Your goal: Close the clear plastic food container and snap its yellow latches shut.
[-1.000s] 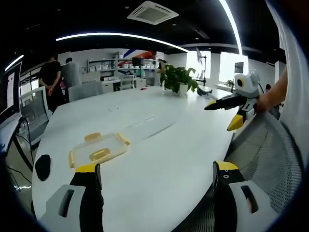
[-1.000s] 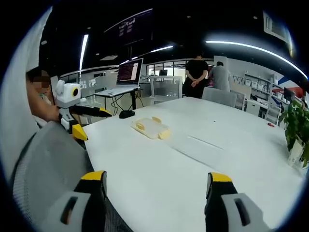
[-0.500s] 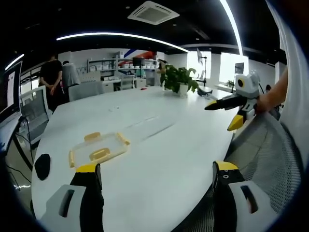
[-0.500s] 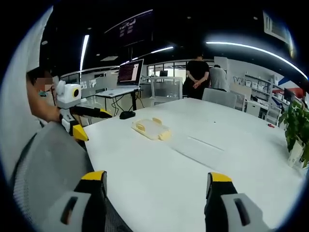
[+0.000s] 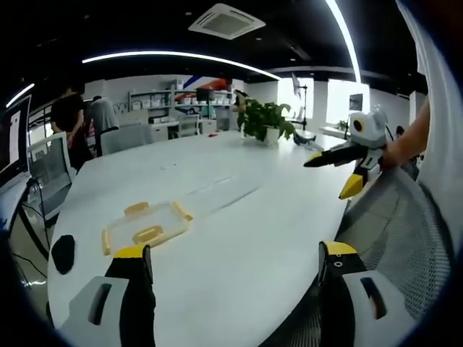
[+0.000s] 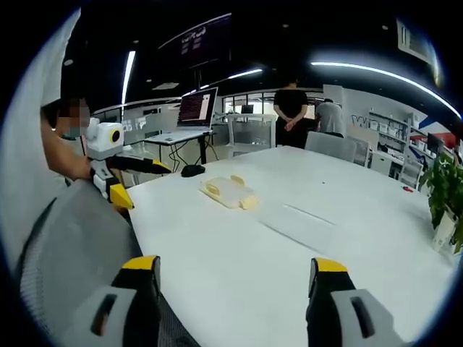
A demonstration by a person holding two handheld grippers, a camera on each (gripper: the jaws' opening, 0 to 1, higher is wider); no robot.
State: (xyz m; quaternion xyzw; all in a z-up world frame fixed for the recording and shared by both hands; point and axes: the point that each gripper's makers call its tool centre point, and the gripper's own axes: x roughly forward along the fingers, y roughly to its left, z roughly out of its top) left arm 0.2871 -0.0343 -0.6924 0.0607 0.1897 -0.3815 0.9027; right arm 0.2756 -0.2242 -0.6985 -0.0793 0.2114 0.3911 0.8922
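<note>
The clear plastic food container is lying flat on the white oval table, with its yellow latches showing along its sides; in the left gripper view it is sitting toward the table's left end, near the curved rim but not over it, and a dark computer mouse is resting just beside that rim, apart from the container. The left gripper is hovering low over the near table edge with its jaws spread wide and nothing between them. The right gripper is coming into this view from the right, held in a hand above a grey mesh chair back, off the table's edge, its jaws parted and gripping nothing. A broad stretch of bare tabletop is running from the container toward a potted plant at the far end. In the right gripper view, the right gripper is standing wide open over the near table rim, the container is lying well ahead of it, and the left gripper is hanging beside the table's left edge. Two people are standing beyond the far side, next to a laptop on a desk.
</note>
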